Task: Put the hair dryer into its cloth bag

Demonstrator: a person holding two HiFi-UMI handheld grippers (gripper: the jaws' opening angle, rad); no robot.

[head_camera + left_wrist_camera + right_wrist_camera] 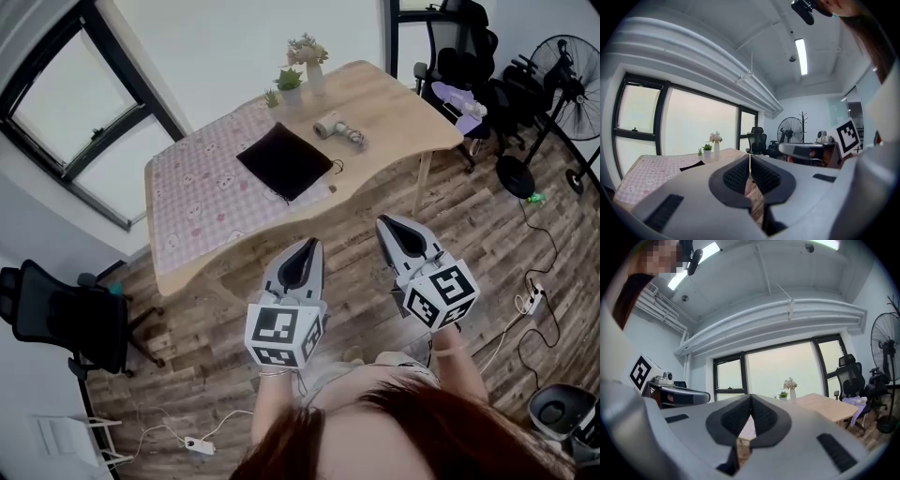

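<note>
Your left gripper [306,246] and right gripper [389,225] have fingers [737,177] clenched, empty; the hair dryer [339,129] lies far ahead on the surface [403,101], right of the cloth bag [284,161], nearer your right.

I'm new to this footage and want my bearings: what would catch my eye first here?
The left tongs and right tongs, both shut and empty, are held out in the foreground, short of the wooden table. On it a black cloth bag lies flat, partly on a pink patterned cloth, and the pale hair dryer rests on bare wood beside it, not touching the bag.
</note>
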